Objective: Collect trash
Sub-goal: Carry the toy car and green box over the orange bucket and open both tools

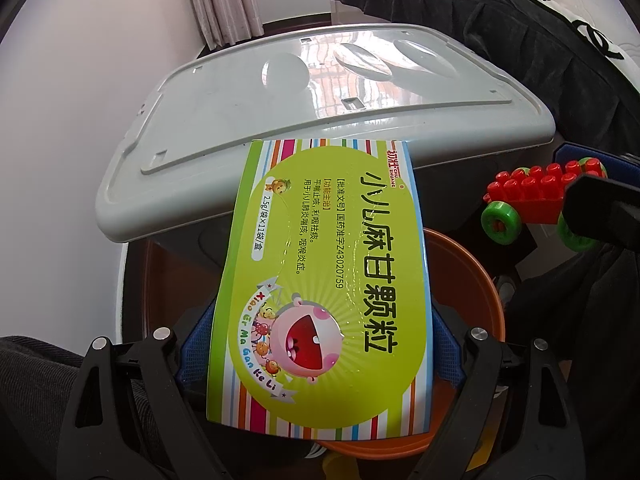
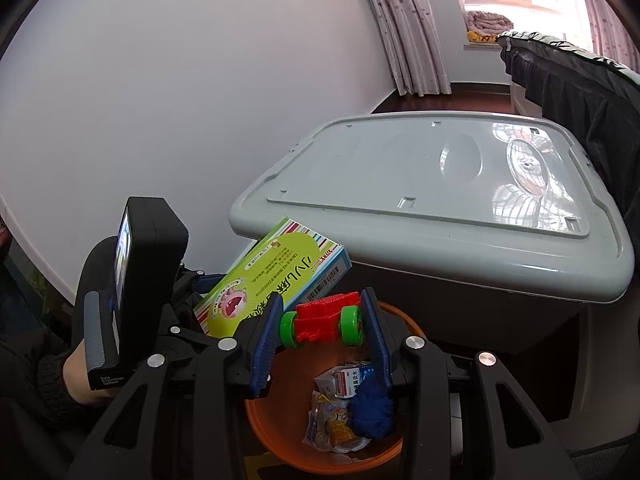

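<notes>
My left gripper (image 1: 320,344) is shut on a green striped medicine box (image 1: 320,280) and holds it over the orange trash bin (image 1: 472,280). The box also shows in the right wrist view (image 2: 276,280), left of my right gripper. My right gripper (image 2: 324,320) is shut on a red toy block car with green wheels (image 2: 324,318), above the orange bin (image 2: 280,420). The toy car also shows in the left wrist view (image 1: 536,200) at the right. Inside the bin lie a small carton (image 2: 348,382), a blue crumpled thing (image 2: 372,412) and a plastic wrapper (image 2: 328,424).
A grey storage box with a grey lid (image 1: 280,112) stands right behind the bin; it also shows in the right wrist view (image 2: 440,200). A white wall (image 2: 160,100) is at the left. Black fabric (image 1: 500,40) hangs at the right. Curtains (image 2: 404,28) hang at the back.
</notes>
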A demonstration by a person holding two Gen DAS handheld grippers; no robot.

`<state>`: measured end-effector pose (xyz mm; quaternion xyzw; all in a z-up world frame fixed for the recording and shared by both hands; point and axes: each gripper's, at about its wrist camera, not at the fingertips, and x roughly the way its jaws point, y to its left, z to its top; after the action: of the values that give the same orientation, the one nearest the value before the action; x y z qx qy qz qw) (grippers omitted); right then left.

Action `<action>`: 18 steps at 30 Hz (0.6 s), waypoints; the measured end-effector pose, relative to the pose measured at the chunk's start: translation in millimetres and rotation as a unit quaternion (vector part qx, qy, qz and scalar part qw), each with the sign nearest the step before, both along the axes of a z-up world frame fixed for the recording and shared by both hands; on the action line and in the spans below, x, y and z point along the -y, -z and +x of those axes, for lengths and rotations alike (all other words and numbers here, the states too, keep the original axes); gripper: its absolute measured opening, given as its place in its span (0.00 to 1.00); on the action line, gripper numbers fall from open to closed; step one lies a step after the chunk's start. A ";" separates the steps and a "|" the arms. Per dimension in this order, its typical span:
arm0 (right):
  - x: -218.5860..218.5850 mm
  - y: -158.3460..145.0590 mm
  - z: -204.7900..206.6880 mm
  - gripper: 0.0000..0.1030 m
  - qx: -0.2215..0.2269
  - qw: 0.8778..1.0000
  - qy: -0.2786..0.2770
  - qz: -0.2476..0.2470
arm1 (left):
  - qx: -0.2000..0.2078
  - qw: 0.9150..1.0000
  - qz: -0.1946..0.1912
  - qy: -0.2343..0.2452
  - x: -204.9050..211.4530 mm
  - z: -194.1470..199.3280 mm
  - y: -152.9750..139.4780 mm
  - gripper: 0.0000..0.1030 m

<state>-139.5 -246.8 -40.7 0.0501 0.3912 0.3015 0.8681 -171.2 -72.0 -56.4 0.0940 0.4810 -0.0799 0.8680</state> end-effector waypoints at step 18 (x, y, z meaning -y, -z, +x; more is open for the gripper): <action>3.6 -4.6 1.4 0.56 0.002 1.000 0.014 0.010 | -0.008 1.000 0.003 -0.004 -0.1 -0.1 0.5 0.84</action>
<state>-138.1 -250.4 -36.2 0.0639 0.3852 0.2932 0.8727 -171.3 -71.9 -56.8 0.0939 0.4882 -0.0761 0.8643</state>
